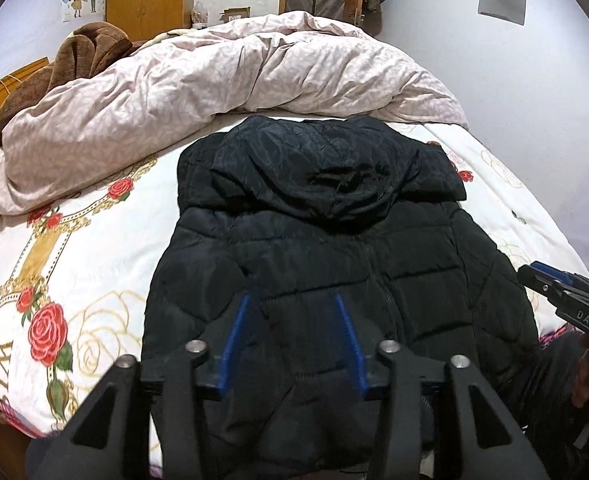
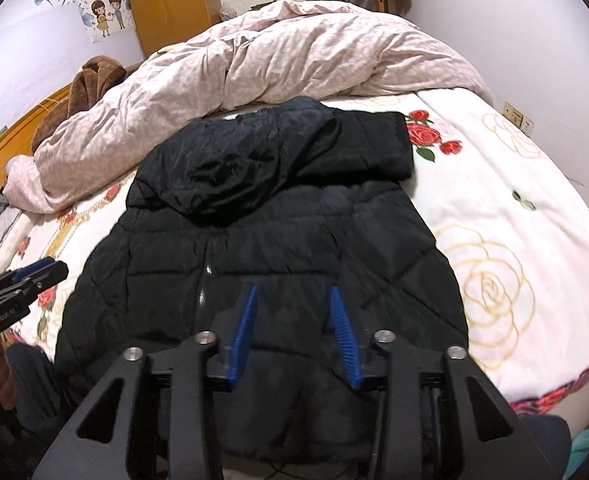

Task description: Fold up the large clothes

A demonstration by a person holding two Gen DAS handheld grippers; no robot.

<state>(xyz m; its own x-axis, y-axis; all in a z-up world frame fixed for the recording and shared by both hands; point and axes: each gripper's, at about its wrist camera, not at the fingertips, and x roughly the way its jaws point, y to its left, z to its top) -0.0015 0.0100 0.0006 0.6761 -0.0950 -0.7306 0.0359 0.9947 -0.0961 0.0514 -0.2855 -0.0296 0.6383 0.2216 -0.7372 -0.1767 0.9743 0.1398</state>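
Observation:
A black quilted hooded jacket [image 1: 334,248] lies flat on the bed, hood at the far end, hem near me; its sleeves seem folded in. It fills the middle of the right wrist view [image 2: 262,240] too. My left gripper [image 1: 293,299] is open, empty, hovering above the jacket's lower left part. My right gripper [image 2: 293,289] is open, empty, above the lower right part. Each gripper shows at the edge of the other's view: the right gripper [image 1: 534,276] and the left gripper [image 2: 50,268].
The bed has a white sheet with red roses [image 1: 54,280]. A crumpled pale pink duvet [image 1: 222,80] lies behind the jacket. A brown plush blanket [image 1: 86,52] sits at the far left. A wooden wardrobe [image 2: 170,4] and walls stand beyond.

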